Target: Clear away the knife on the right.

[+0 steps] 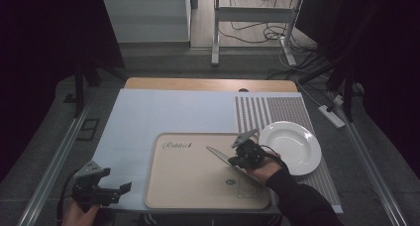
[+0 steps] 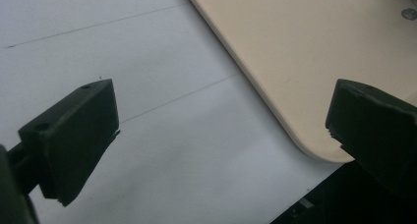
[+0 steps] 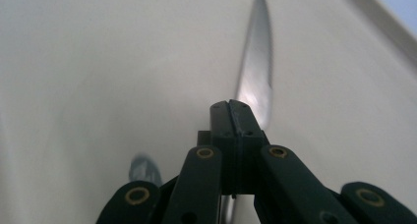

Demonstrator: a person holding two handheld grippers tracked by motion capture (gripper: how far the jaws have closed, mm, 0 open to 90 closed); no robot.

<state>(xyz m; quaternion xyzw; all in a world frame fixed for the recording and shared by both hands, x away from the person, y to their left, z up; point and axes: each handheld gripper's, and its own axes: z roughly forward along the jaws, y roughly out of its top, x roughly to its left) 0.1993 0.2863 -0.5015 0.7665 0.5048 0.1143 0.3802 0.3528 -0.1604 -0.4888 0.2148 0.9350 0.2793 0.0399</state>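
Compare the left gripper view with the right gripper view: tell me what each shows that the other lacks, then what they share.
Left gripper view: the left claw open over the pale blue mat, with the beige tray's rounded corner.
Right gripper view: the right claw shut on a knife, blade pointing away.
Both: the tray's beige surface.

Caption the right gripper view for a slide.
Right gripper shut on a silver table knife, blade pointing away over the beige plastic tray.
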